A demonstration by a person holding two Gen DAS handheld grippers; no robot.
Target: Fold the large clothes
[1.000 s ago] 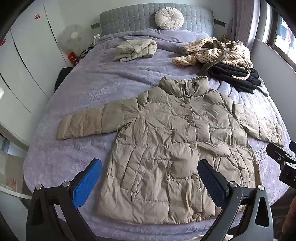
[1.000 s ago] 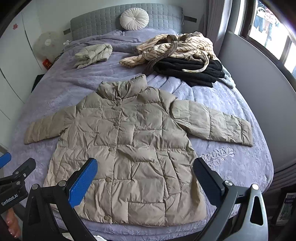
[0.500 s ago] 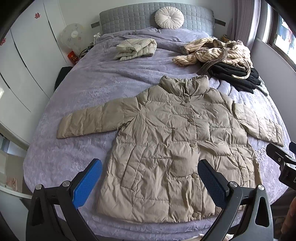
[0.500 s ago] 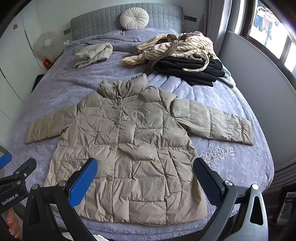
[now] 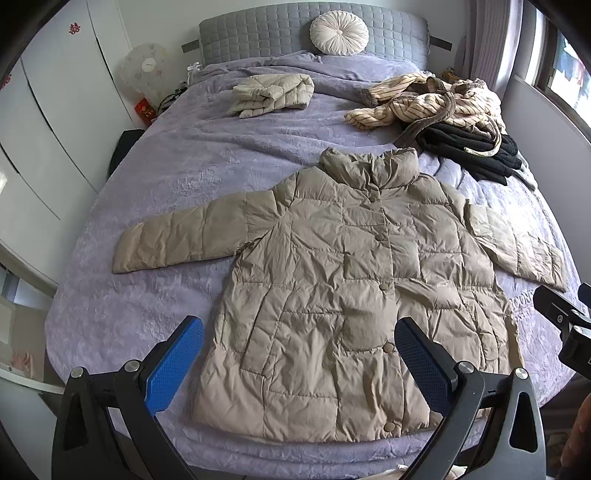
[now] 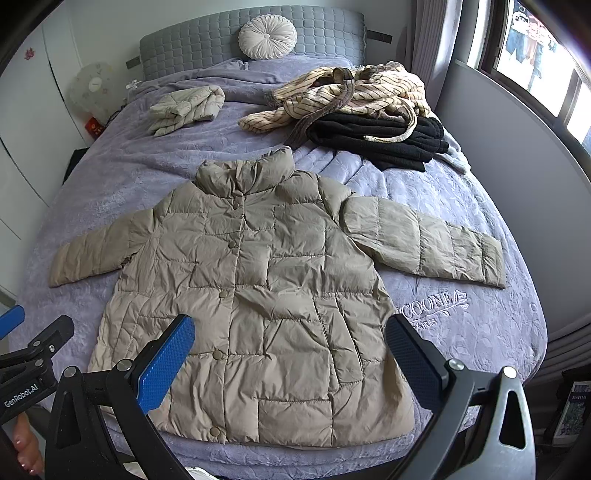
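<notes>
— What has moved since a second ago?

— Almost nothing. The beige puffer jacket (image 5: 332, 295) sits a shade higher in both my views, so I have eased back slightly; the jacket itself lies as it did.

— Where is it?

— Flat on the purple bedspread (image 5: 177, 177), buttoned, collar toward the grey headboard (image 5: 280, 33), both sleeves spread out. Nearer the headboard lie a folded cream jacket (image 5: 273, 94) and a heap of striped and black clothes (image 6: 369, 110).

— And your tongs?

— My left gripper (image 5: 299, 365) and right gripper (image 6: 291, 360) both gape wide, holding nothing, poised above the hem. I judge folding has not begun; a sleeve comes first.
</notes>
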